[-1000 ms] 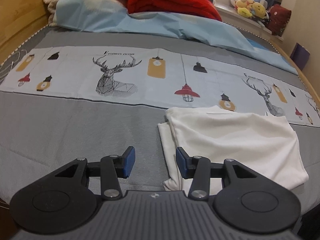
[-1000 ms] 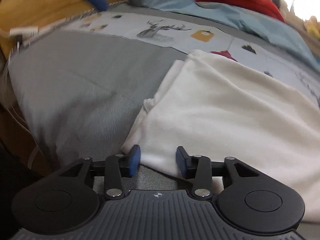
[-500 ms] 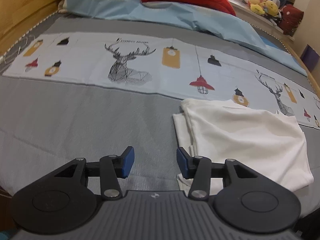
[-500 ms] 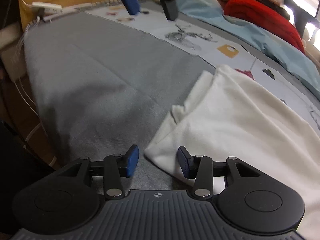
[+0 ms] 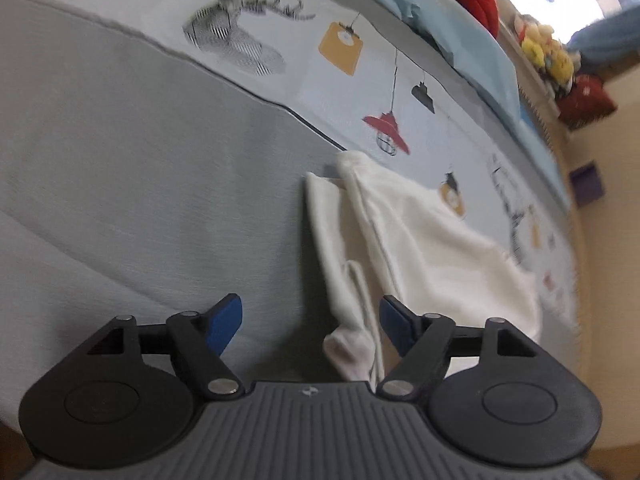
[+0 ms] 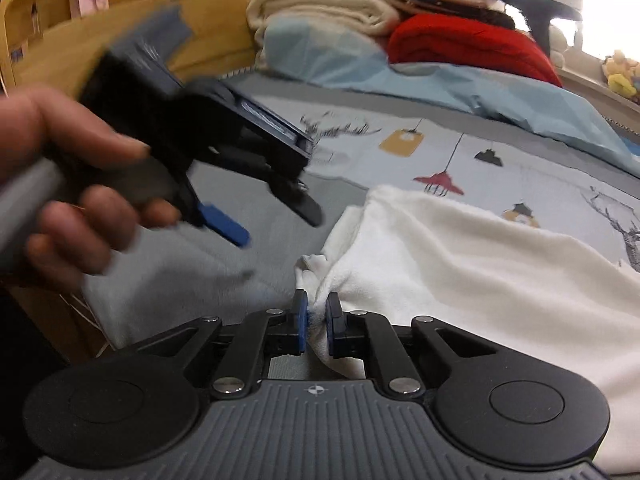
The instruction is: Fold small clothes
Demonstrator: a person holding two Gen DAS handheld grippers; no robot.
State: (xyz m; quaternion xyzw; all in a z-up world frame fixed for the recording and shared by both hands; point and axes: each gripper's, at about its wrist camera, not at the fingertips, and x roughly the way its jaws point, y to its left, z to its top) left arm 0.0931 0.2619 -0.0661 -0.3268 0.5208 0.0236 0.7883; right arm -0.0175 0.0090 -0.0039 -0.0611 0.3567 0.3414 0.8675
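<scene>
right gripper (image 6: 316, 322) now closing, clenched on white garment (image 6: 460, 264) corner; left gripper (image 5: 310, 320) opening wider, released

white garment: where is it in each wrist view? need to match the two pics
Left wrist: white garment lies centre to lower right on the grey bedcover, its near corner between the opening jaws, untouched.
Right wrist: white garment fills the right half; its near-left corner is bunched between the closing jaws.
Shared landmark: the red hanging-lamp print just beyond the garment's far edge.
</scene>
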